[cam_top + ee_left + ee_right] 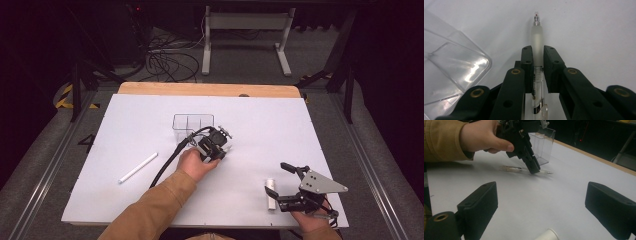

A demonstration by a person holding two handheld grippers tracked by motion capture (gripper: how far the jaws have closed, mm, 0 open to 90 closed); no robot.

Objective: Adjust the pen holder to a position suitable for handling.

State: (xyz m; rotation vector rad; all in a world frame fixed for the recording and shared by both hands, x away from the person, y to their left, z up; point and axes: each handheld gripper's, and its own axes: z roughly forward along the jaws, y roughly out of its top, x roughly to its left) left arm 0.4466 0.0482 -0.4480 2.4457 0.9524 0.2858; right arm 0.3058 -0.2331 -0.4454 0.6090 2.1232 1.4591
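Observation:
A clear pen (pixel 537 40) with a frosted grip lies on the white table sheet (pixel 260 130), just beside a clear plastic box (pixel 193 122). My left gripper (pixel 538 53) is tilted down onto the pen, its two black jaws pressed against the barrel from both sides. The right gripper view shows that gripper (pixel 534 170) clamped on the pen (pixel 511 169), which rests flat on the sheet, with the box (pixel 542 145) behind. My right gripper (pixel 278 177) stays near the front right edge, jaws wide apart and holding nothing.
A short white tube (pixel 270 194) lies by the right gripper's jaws and shows as the tube's end (pixel 547 235) at the bottom of the right gripper view. A long white stick (pixel 138 168) lies at the left of the sheet. The box (pixel 451 67) has inner dividers.

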